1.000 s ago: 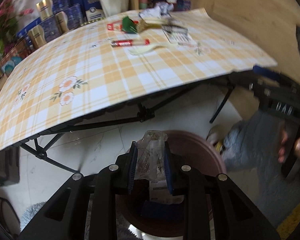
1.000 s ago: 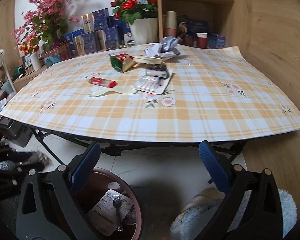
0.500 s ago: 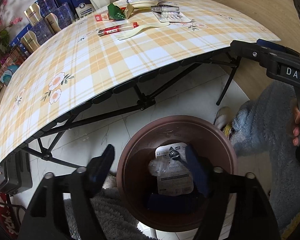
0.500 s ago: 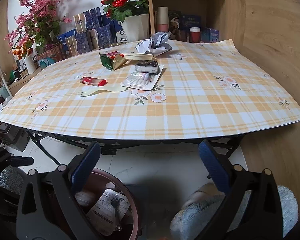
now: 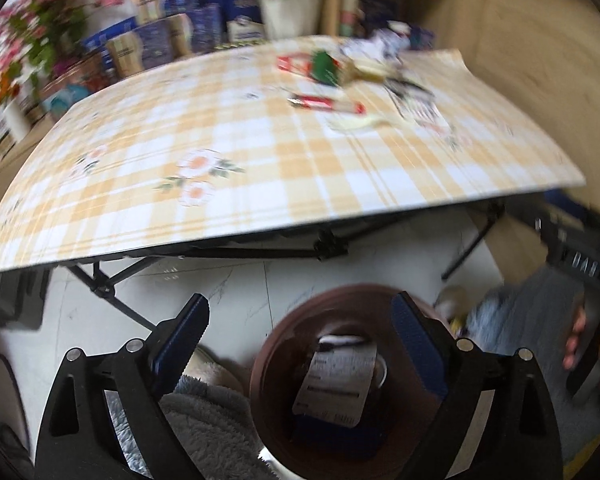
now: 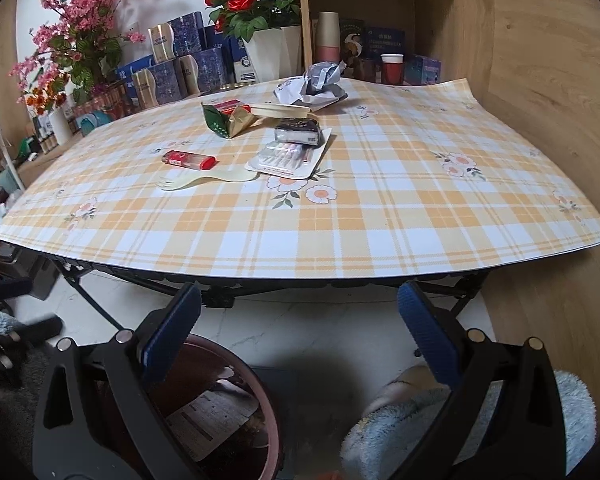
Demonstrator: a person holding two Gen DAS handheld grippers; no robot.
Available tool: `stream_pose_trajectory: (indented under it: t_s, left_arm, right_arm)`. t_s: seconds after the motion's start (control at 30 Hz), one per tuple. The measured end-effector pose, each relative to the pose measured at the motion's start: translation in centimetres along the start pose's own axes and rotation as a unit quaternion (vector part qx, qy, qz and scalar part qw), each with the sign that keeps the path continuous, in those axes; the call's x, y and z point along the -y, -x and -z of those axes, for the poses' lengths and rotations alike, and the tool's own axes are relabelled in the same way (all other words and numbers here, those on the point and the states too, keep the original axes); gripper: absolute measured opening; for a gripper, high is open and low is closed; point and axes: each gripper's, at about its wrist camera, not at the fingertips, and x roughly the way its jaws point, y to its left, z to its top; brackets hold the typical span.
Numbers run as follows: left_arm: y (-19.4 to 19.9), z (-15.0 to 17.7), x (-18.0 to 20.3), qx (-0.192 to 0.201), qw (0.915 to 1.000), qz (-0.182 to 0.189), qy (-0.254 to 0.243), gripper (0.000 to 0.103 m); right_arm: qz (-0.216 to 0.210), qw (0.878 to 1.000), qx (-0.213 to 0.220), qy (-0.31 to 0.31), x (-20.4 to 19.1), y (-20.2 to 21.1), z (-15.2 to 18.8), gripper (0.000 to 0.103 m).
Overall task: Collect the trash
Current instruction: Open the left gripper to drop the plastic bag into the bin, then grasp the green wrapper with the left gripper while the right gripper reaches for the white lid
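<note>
The left tool (image 5: 300, 332) had just been opening, and its jaws stood wide over the brown bin (image 5: 268, 364) on the floor with nothing between them. 1 second before, those jaws were pinched on a crumpled clear wrapper above the same bin; half a second before, the wrapper already lay inside, beside a white printed packet (image 5: 336, 384). In the blurred left view only that packet could be made out in the bin, so where the wrapper had settled could not be told. The view had also tipped up from the bin toward the desk (image 5: 260, 184), which suggested the left hand was heading back for more.

The right tool (image 6: 300, 320) was likewise spread wide and empty, hanging in front of the desk edge much as it had in the earlier pictures, with the bin (image 6: 260, 392) low at its left.

So 1 piece was judged delivered, but plenty remained on the checked cloth: a red wrapper (image 6: 188, 159), a pale plastic fork (image 6: 204, 179), a blister pack (image 6: 290, 156), a dark packet (image 6: 298, 131) on it, a green and gold wrapper (image 6: 228, 120) and crumpled paper (image 6: 312, 84) at the far side. The red wrapper and fork lay nearest the front edge and looked the likely next picks.
</note>
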Motion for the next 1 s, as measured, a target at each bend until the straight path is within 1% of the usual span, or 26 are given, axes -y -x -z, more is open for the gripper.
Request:
stream_pose_trajectory:
  t_s: [0.03, 0.1, 0.2, 0.23, 0.3, 0.37, 0.43, 0.47, 0.5, 0.57, 0.6, 0.7, 0.77, 0.83, 0.9, 0.93, 1.0]
  left_arm:
    - [0.2, -0.1, -0.3, 0.007, 0.9999, -0.002, 0.012, 0.090]
    - [1.0, -0.3, -1.7, 0.028, 0.9983, -0.005, 0.050, 0.092]
    - [1.8, -0.2, -3.8, 0.053, 0.9927, 0.003, 0.108, 0.093]
    - [2.2, -0.1, -4.7, 0.066, 0.9886, 0.009, 0.135, 0.094]
    - [2.9, 0.2, -6.2, 0.085, 0.9812, 0.006, 0.173, 0.097]
    - [3.8, 0.6, -7.8, 0.112, 0.9690, 0.006, 0.220, 0.097]
    - [4.2, 0.8, -8.8, 0.128, 0.9606, 0.012, 0.246, 0.097]
    - [4.3, 0.8, -9.0, 0.132, 0.9588, 0.012, 0.251, 0.097]
    - [4.5, 0.6, -9.0, 0.137, 0.9581, 0.013, 0.251, 0.097]
    - [4.9, 0.2, -8.7, 0.150, 0.9597, 0.020, 0.237, 0.097]
    - [5.0, -0.3, -8.2, 0.156, 0.9627, 0.024, 0.220, 0.097]
    - [4.8, -2.4, -6.1, 0.162, 0.9751, 0.028, 0.149, 0.097]
    - [4.4, -4.0, -4.9, 0.161, 0.9801, 0.036, 0.110, 0.097]
    - [3.6, -6.0, -3.9, 0.161, 0.9822, 0.050, 0.083, 0.097]
    - [2.3, -8.9, -2.9, 0.155, 0.9838, 0.065, 0.062, 0.097]
    - [1.6, -10.0, -2.6, 0.150, 0.9846, 0.070, 0.057, 0.097]
    - [-0.8, -13.0, -1.9, 0.126, 0.9866, 0.091, 0.049, 0.097]
  right_arm:
    - [0.008, 1.000, -0.001, 0.003, -0.1, -0.1, 0.0, 0.097]
    - [0.022, 1.000, -0.003, 0.012, -0.5, -0.1, -0.1, 0.097]
    - [0.018, 1.000, -0.001, 0.022, -0.8, 0.0, 0.0, 0.097]
    - [0.015, 1.000, -0.002, 0.023, -0.9, 0.0, 0.0, 0.097]
    - [0.013, 1.000, -0.003, 0.024, -0.9, 0.0, -0.1, 0.097]
    - [0.010, 1.000, -0.005, 0.022, -0.7, -0.1, -0.2, 0.097]
    - [0.009, 1.000, -0.003, 0.019, -0.6, 0.0, -0.4, 0.097]
    - [0.009, 1.000, 0.000, 0.016, -0.4, 0.2, -0.7, 0.097]
    - [0.008, 1.000, 0.002, 0.015, -0.2, 0.3, -0.9, 0.097]
    - [0.007, 1.000, 0.011, 0.014, 0.3, 0.7, -1.8, 0.097]
    - [0.005, 1.000, 0.015, 0.012, 0.6, 0.9, -2.2, 0.097]
    - [0.003, 1.000, 0.018, 0.006, 1.6, 1.1, -3.5, 0.097]
    - [-0.010, 1.000, 0.013, -0.012, 2.6, 0.7, -4.9, 0.097]
    - [-0.025, 0.999, 0.008, -0.027, 3.5, 0.2, -6.0, 0.097]
    - [-0.038, 0.998, 0.006, -0.042, 4.3, -0.5, -7.7, 0.097]
    - [-0.042, 0.998, 0.006, -0.045, 4.5, -0.9, -8.2, 0.097]
    - [-0.052, 0.997, 0.007, -0.055, 5.2, -1.8, -9.8, 0.097]
